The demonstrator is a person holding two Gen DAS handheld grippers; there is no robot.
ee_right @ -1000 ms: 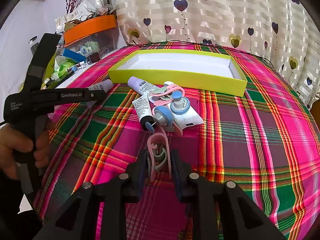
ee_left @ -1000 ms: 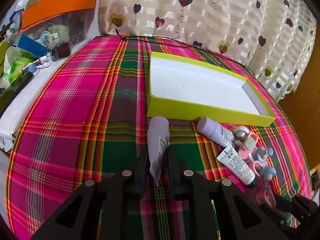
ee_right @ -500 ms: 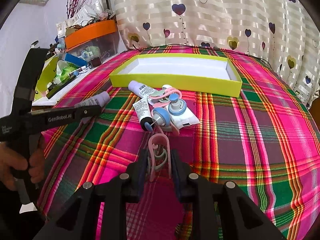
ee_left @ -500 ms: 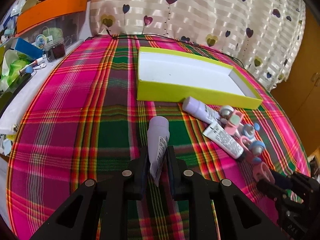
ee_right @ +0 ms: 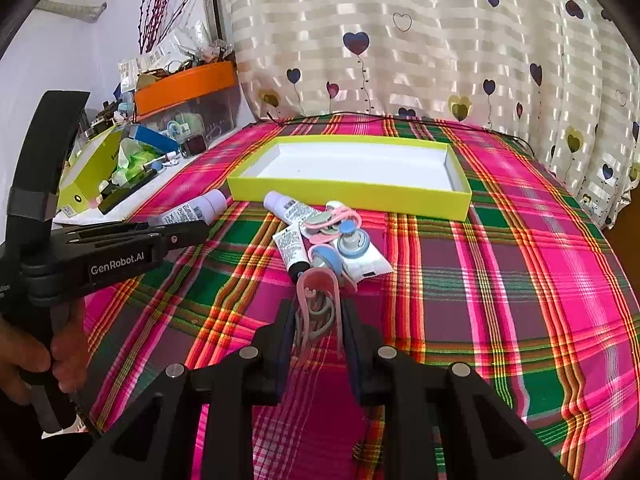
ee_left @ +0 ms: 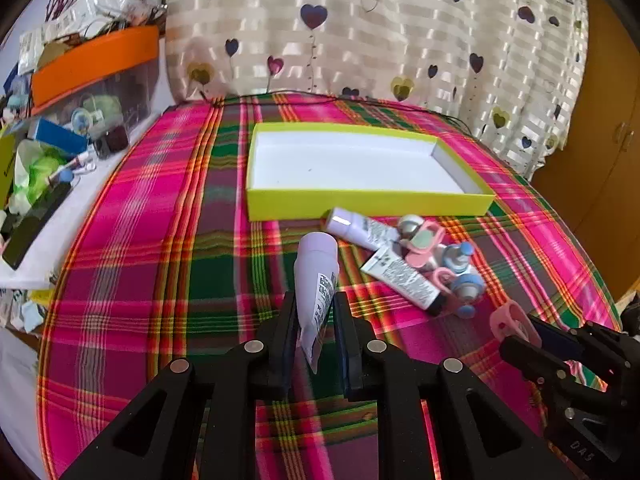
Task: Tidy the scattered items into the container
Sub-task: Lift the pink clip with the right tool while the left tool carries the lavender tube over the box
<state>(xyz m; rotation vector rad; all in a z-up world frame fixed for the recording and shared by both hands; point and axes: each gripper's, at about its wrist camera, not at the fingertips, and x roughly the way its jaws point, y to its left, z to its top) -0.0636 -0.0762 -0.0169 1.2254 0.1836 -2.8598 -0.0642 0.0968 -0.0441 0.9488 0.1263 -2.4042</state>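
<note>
Lilac plastic shows between the jaws of the left gripper (ee_left: 316, 320): a lavender tube (ee_left: 316, 276) with a printed label, its crimped end clamped by the closed fingers and its cap end pointing up and forward, clear of the plaid tablecloth (ee_left: 160, 264). From the right wrist view the same tube (ee_right: 192, 210) sticks out past the left gripper (ee_right: 188, 234), which a hand (ee_right: 44, 360) grips by its handle at the left edge. The right gripper (ee_right: 318, 320) has its fingers pressed on a pink clip (ee_right: 318, 300) with a grey inner piece, the clip standing upright between the pads; in the left wrist view that pink clip (ee_left: 514, 322) shows at the tip of the right gripper (ee_left: 532, 336). The yellow-green box (ee_right: 348, 192), white inside and holding nothing, lies on the cloth beyond both grippers, in front of the heart-patterned curtain (ee_right: 400, 40). Just beside its near wall sits the pile of remaining items (ee_right: 328, 240): a second lavender tube (ee_right: 288, 208), a white tube with a black cap (ee_right: 292, 250), blue-capped pieces and more pink clips, touching one another. A cluttered side shelf with an orange-lidded bin (ee_right: 188, 84) stands at the left.
</note>
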